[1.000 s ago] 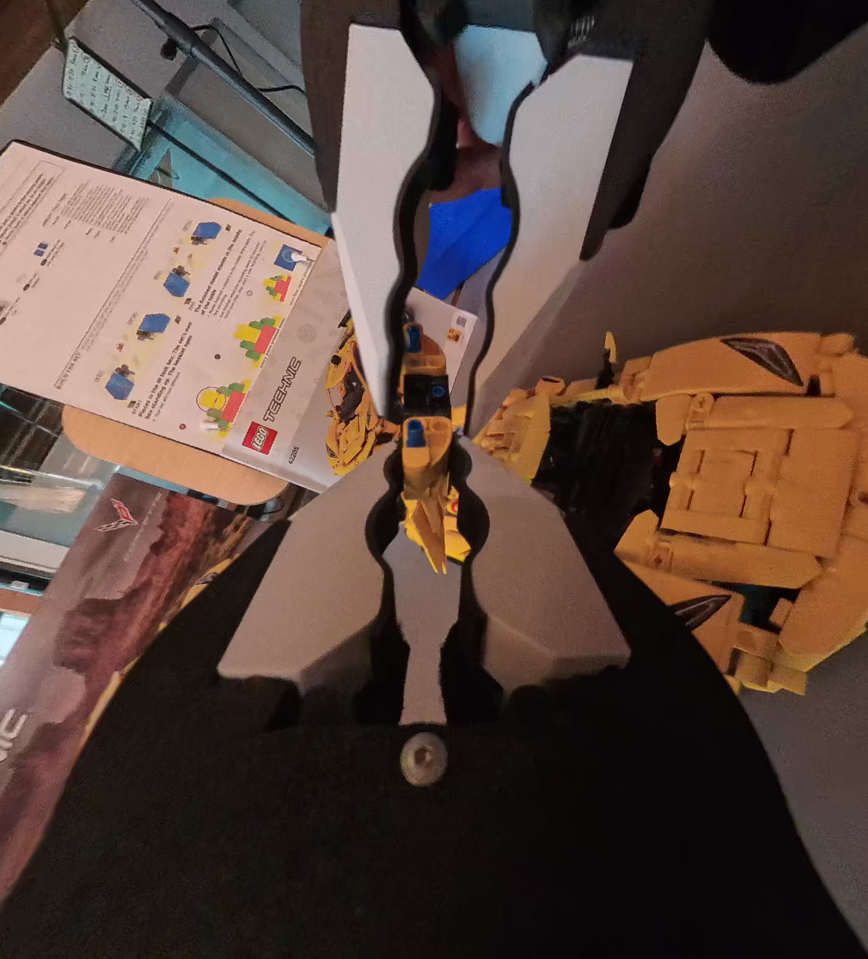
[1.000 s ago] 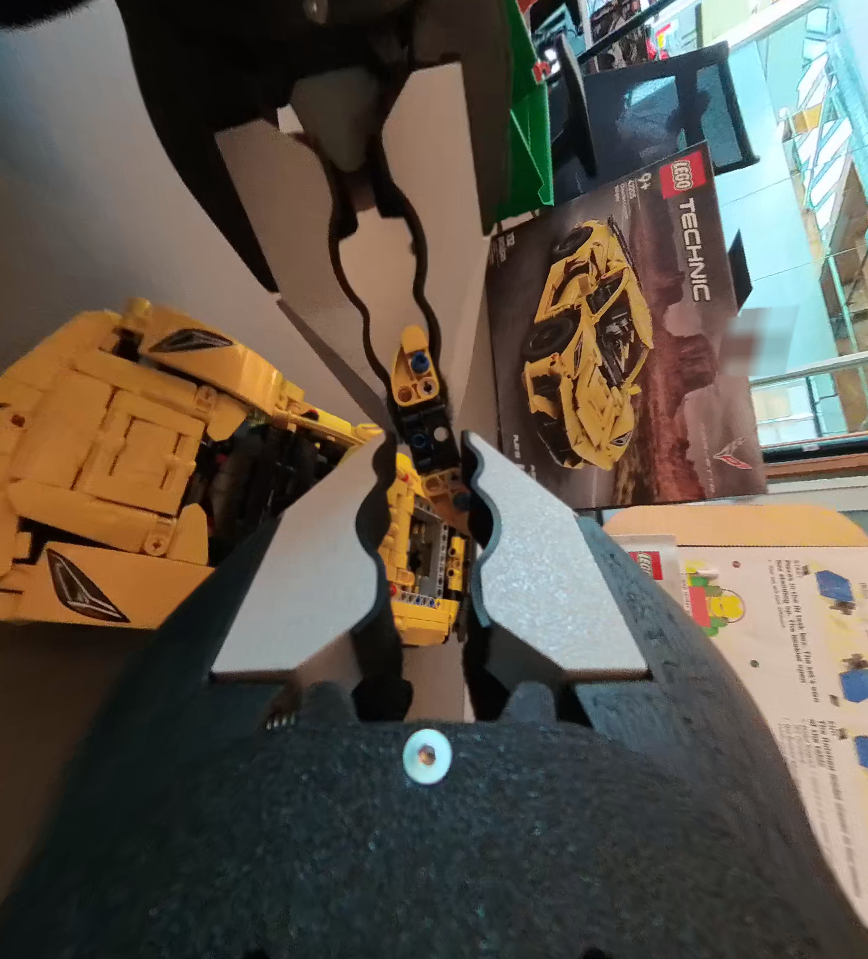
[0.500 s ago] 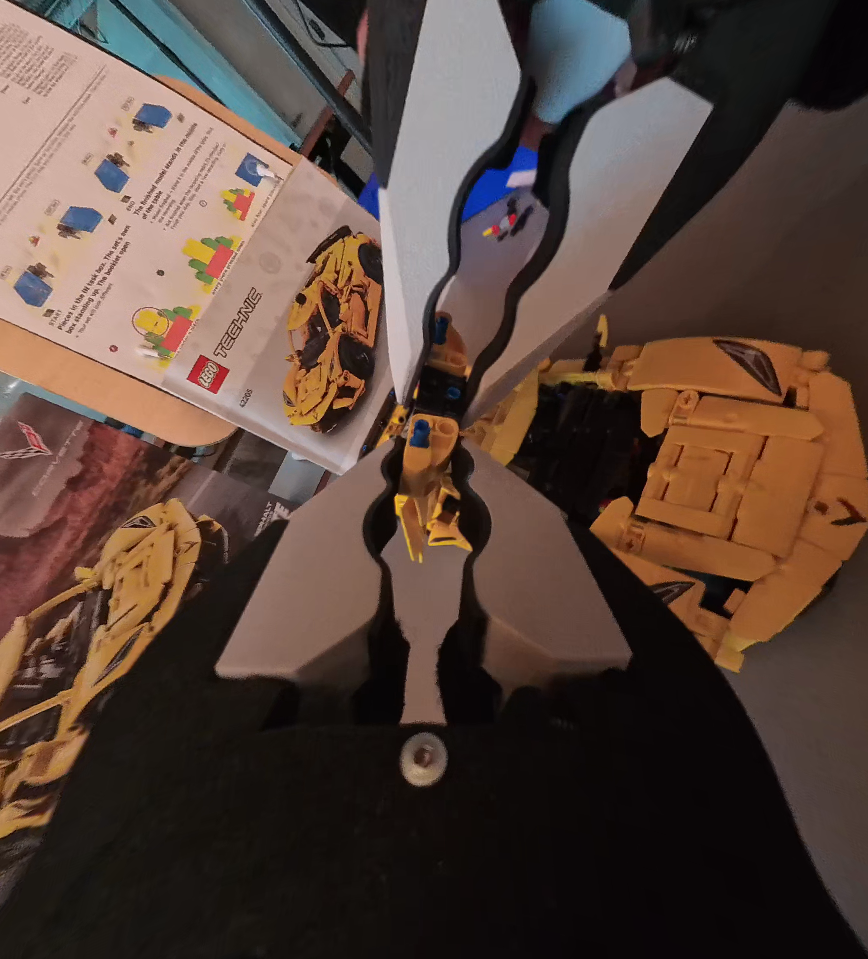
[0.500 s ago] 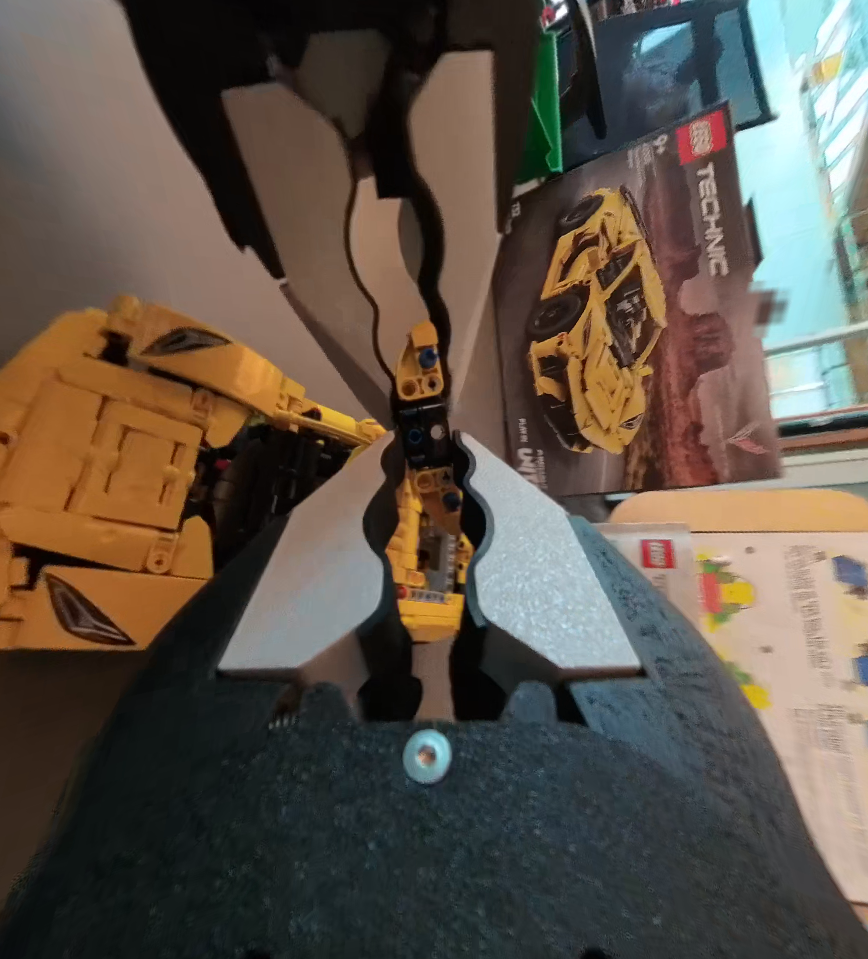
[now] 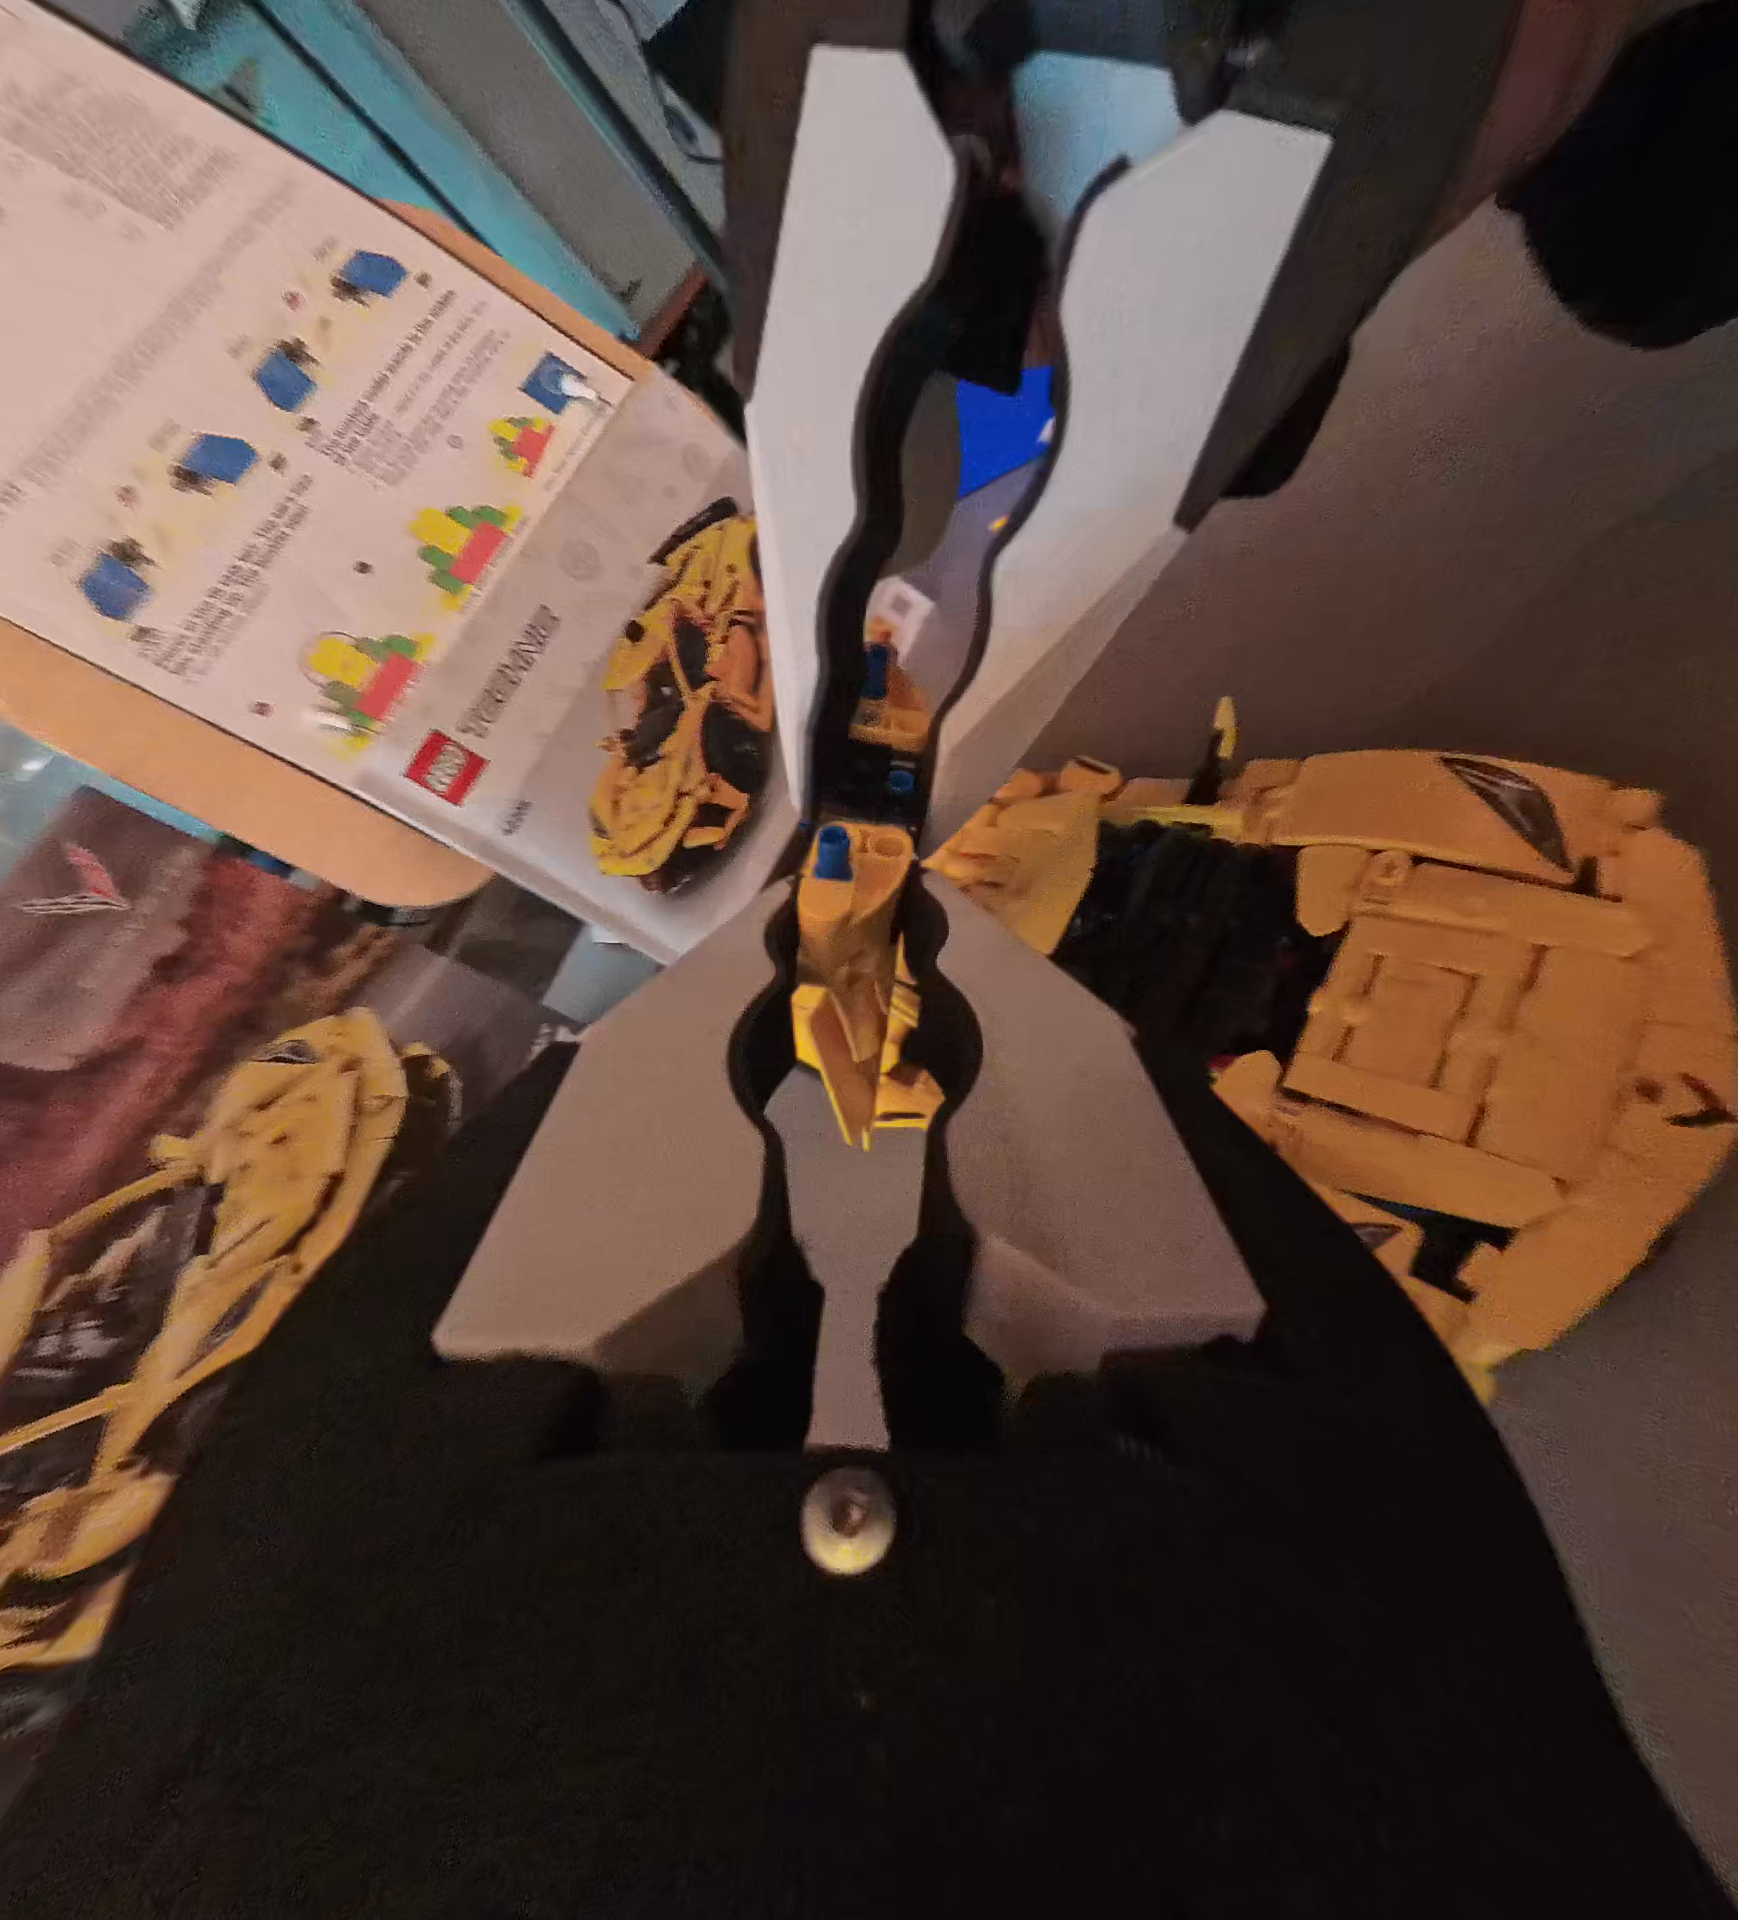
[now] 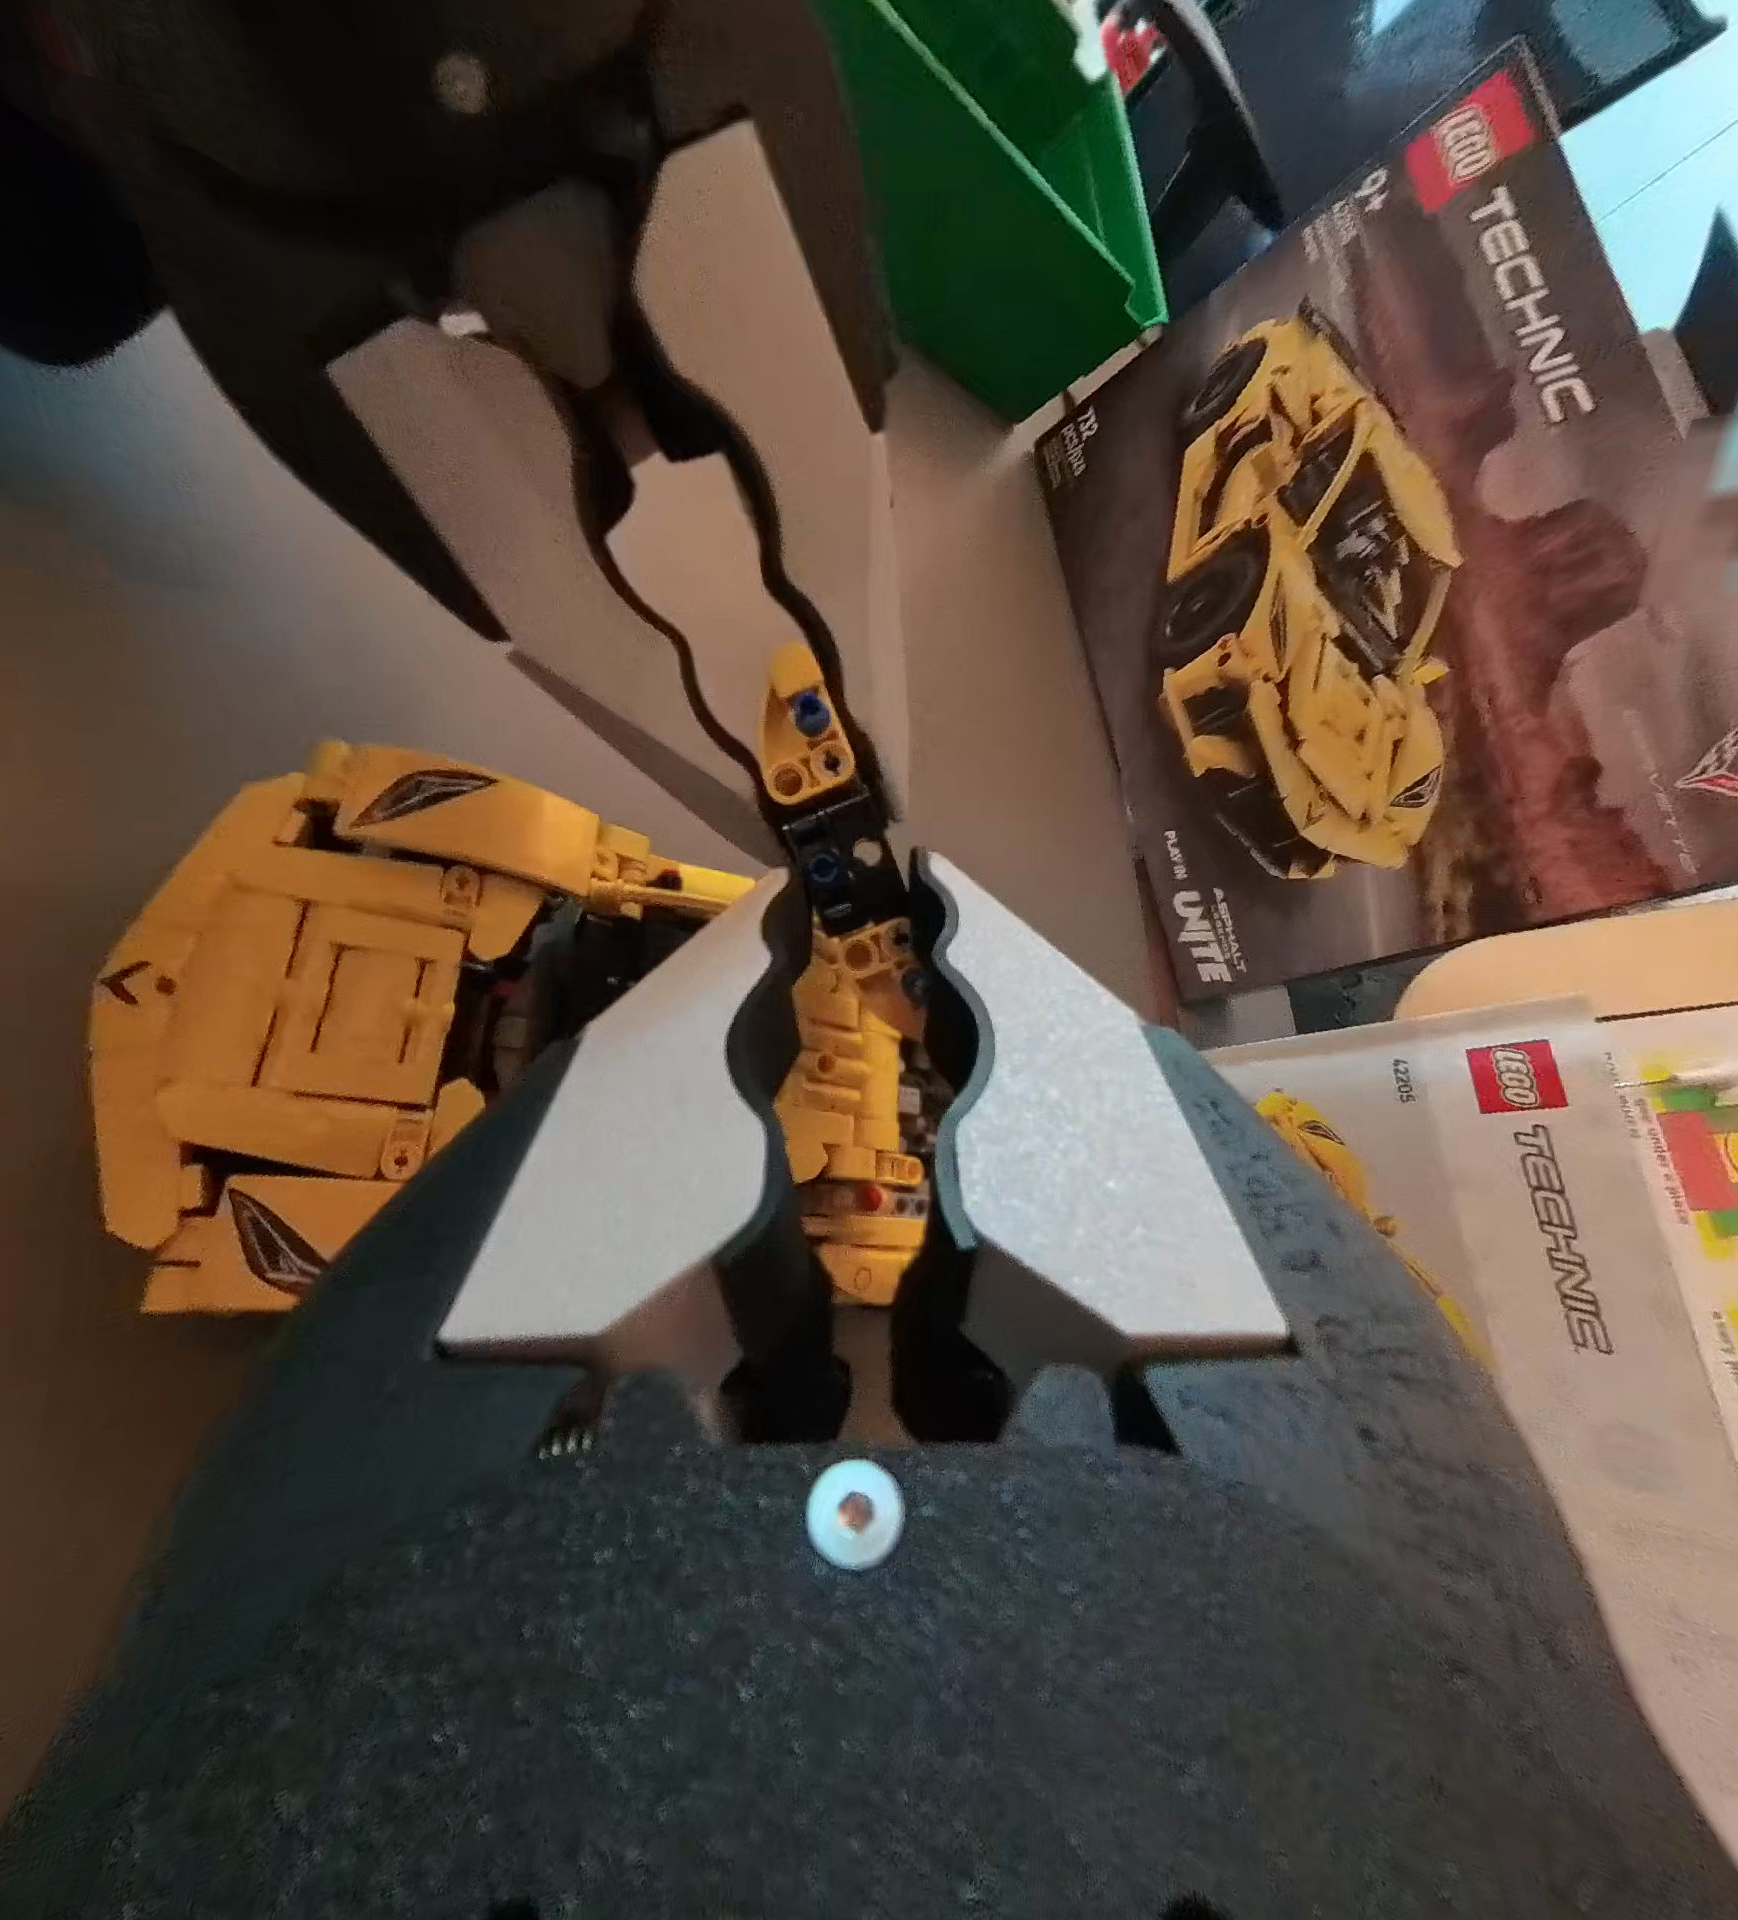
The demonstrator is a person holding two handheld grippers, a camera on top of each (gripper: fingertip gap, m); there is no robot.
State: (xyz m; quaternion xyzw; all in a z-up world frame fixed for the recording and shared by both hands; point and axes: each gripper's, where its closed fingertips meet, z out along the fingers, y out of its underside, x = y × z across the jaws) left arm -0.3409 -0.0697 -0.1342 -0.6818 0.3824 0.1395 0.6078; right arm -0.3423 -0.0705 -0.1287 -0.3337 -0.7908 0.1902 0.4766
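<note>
My left gripper [image 5: 849, 894] and right gripper [image 6: 844, 883] meet tip to tip above the grey table [image 5: 1571, 520]. Both are shut on one small yellow and black brick assembly [image 5: 854, 997]. The left grips its pointed yellow end with a blue pin. The right grips the chunkier yellow end [image 6: 854, 1091]. A black connector [image 6: 839, 862] sits between the two sets of tips. A large yellow brick car body [image 5: 1416, 1018] lies on the table beside and below them, and also shows in the right wrist view [image 6: 325, 1018].
A dark toy box [image 6: 1364, 571] with a yellow car picture stands behind the grippers. An open instruction booklet [image 5: 273, 468] lies on a light wooden board [image 5: 221, 769]. A green bin [image 6: 1000, 208] stands at the back. A blue object [image 5: 1000, 436] shows past the right gripper. My two grippers' fingertips are within a few centimetres of each other.
The right gripper's fingers have narrowed onto the yellow assembly. Both grippers have shifted and turned together with it, bringing the toy box further into the left wrist view.
</note>
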